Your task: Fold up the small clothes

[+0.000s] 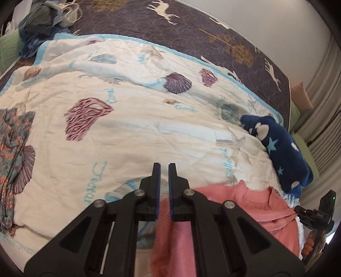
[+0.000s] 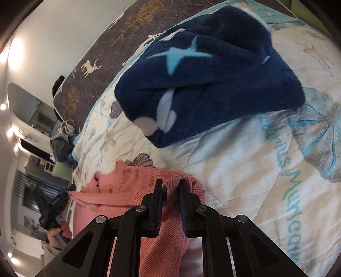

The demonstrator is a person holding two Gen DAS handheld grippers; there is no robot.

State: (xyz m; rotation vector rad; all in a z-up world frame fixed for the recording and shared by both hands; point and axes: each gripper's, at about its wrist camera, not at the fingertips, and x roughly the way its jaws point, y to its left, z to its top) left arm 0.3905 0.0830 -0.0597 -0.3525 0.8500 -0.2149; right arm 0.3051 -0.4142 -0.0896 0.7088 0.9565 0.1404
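A wide seashell-printed quilt point(image 1: 132, 132) is spread over a dark deer-patterned bedcover point(image 1: 191, 27), and it serves as the folding surface. On its right side a folded navy star-patterned fleece point(image 2: 213, 81) is laid, seemingly already dealt with. At the far left corner a heap of unsorted clothes point(image 1: 44, 19) is piled, and a floral garment point(image 1: 12, 153) is draped at the left edge.

The piece in hand is a pink knitted garment point(image 2: 127, 191), held at the near edge of the quilt between the two tools, just in front of the fleece. The right gripper point(image 2: 171, 185) is clenched on a bunched edge of the knit, which is seen pinched between its fingers. The left gripper point(image 1: 164, 170) is closed to a narrow slot, with pink cloth hanging behind and below it; a grip on the garment is likely, though the pinch itself is not clearly shown.

The step is judged to be the lifting and spreading of the garment before the first fold. What is called for next is that both held edges be drawn apart and the knit be laid flat on bare quilt, clear of the fleece.

The lower part of the garment is cut off by the frame, so its type and full outline cannot be made out. The person's hands are largely hidden behind the tools.
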